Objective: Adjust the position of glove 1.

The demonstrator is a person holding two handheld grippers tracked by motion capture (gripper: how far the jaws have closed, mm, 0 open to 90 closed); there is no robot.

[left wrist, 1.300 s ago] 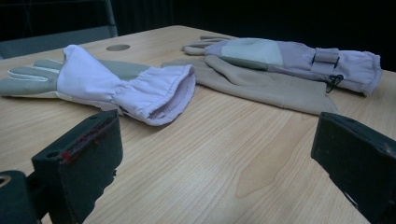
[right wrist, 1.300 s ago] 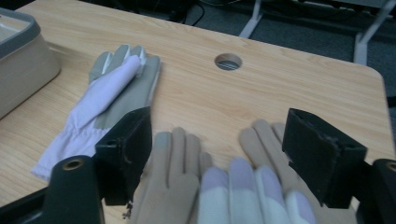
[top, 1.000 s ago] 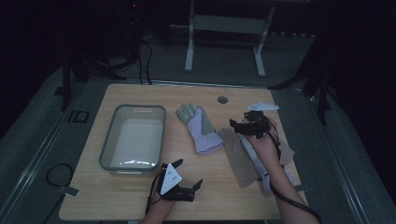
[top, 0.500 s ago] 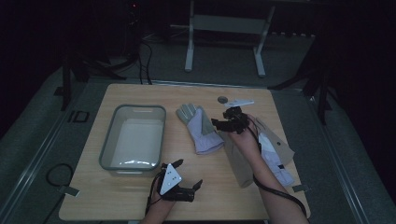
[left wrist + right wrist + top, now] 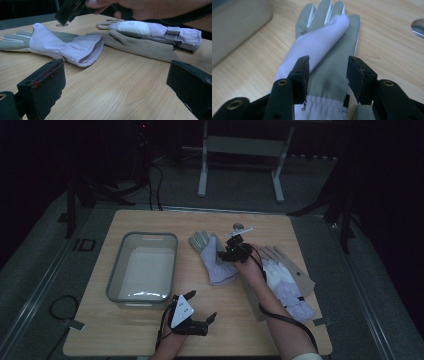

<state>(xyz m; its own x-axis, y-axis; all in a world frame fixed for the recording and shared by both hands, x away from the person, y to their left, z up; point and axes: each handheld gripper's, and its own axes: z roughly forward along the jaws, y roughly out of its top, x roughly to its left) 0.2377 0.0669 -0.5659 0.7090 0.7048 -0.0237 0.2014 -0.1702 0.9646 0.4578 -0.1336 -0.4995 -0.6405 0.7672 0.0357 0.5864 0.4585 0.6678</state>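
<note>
The right gripper's [image 5: 328, 75] fingers [image 5: 302, 75] have been closing, not yet pinching the glove [image 5: 324, 50] on the table [image 5: 384, 50]. The left gripper [image 5: 192, 317] rests open. Too shallow a bite might catch 1 layer and slip.

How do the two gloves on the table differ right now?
The left glove lies alone in mid-table, with the right gripper over it, jaws just closing around its palm; the right glove lies partly under the forearm. The left glove's thumb is folded across the palm. Both are grey and lilac.
</note>
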